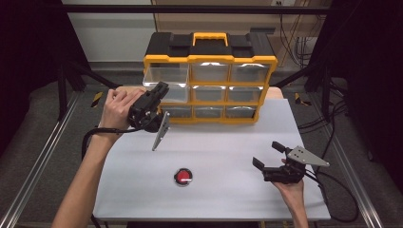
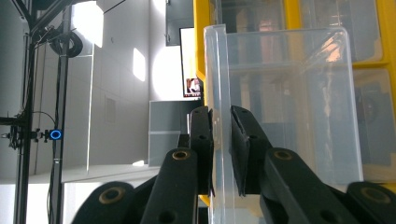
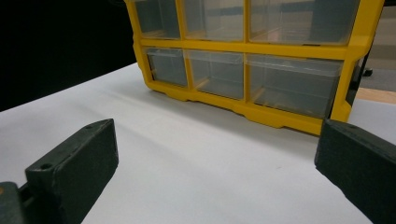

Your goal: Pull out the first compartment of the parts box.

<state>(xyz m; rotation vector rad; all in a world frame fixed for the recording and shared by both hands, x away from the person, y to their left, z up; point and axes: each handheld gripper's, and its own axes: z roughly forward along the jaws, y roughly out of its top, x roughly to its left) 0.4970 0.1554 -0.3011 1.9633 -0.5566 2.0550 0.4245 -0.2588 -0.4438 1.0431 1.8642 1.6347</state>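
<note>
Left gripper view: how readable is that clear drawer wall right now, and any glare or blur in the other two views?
In the left gripper view, bright wall patches wash out the background, but the clear plastic drawer edge between the left gripper jaws is sharp; in the high view, glare streaks the top drawers of the yellow-framed organiser; in the right gripper view, the right gripper jaws are soft, the organiser sharper.

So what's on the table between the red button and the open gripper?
Nothing: in the high view, bare white table lies between the red button and the right gripper.
</note>
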